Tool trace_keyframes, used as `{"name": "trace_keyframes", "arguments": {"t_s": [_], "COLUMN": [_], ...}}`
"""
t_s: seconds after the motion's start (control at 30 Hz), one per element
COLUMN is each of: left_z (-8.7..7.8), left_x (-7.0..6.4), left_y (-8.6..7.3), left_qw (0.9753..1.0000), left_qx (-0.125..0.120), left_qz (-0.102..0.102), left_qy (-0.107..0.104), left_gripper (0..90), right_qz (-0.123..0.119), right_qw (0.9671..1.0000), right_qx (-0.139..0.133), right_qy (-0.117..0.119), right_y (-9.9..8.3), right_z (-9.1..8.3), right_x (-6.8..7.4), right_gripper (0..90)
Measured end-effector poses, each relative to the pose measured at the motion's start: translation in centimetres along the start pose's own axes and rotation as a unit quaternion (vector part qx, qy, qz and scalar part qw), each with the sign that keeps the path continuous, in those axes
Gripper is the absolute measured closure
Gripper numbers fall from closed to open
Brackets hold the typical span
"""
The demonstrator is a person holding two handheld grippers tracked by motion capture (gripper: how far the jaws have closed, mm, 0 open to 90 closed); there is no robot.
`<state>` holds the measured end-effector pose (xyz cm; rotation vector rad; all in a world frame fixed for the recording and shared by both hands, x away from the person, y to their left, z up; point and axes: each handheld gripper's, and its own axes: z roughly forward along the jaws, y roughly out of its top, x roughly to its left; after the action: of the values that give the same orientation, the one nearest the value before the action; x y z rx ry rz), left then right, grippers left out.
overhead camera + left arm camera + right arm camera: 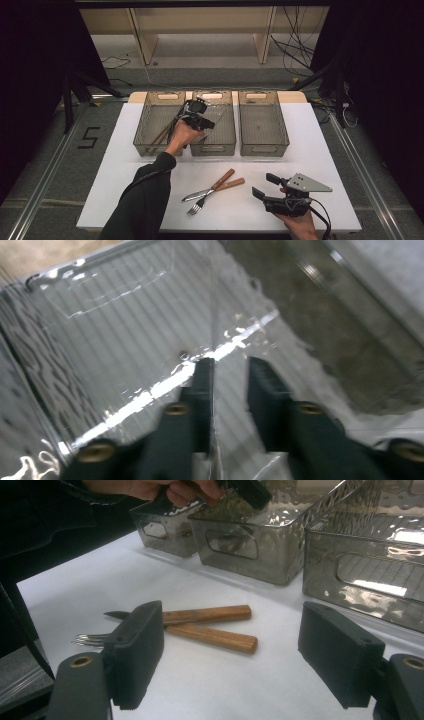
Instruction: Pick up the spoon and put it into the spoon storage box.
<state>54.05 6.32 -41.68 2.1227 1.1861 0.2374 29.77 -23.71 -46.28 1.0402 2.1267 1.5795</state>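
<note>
While the left claw hovers over the middle bin, a floor "5" shows.

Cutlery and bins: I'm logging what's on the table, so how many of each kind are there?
Clear smoky plastic bins: 3, left, middle, right
Wooden-handled steel knife: 1
Wooden-handled steel fork: 1
Long wooden utensil in the left bin: 1, kind unclear
Total: 6
</note>
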Motion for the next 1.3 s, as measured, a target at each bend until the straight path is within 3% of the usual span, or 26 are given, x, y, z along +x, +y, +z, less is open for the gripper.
{"name": "trace_keyframes", "arguments": {"t_s": [0.1,0.17,0.4,0.8,1.23,1.3], "left_z": [-0.7,-1.3,-4.2,-7.4,-7.8,-7.7], "left_x": [-0.3,-0.7,-2.1,-3.8,-5.1,-5.5], "left_y": [0.1,0.1,-0.8,-5.6,-10.7,-11.4], "left_qw": [0.9999,0.9999,0.9994,0.9985,0.9976,0.9973], "left_qx": [-0.003,-0.002,-0.010,-0.015,-0.013,-0.013], "left_qz": [0.000,0.007,0.016,0.034,0.034,0.043], "left_qy": [-0.013,-0.010,-0.028,-0.041,-0.059,-0.058], "left_gripper": [54.0,47.2,33.1,28.2,25.2,25.3], "right_qz": [-0.001,0.000,0.000,0.000,0.001,0.000], "right_qw": [1.0000,1.0000,1.0000,1.0000,1.0000,1.0000], "right_qx": [-0.001,-0.001,-0.002,0.001,0.000,-0.001], "right_qy": [0.000,0.000,-0.001,-0.002,-0.002,-0.002], "right_y": [0.0,0.0,0.0,0.0,0.0,0.0], "right_z": [0.0,0.0,0.0,0.1,0.2,0.2], "right_x": [0.0,0.0,0.1,0.1,0.2,0.2], "right_gripper": [27.0,27.0,27.0,27.0,27.0,27.0]}}
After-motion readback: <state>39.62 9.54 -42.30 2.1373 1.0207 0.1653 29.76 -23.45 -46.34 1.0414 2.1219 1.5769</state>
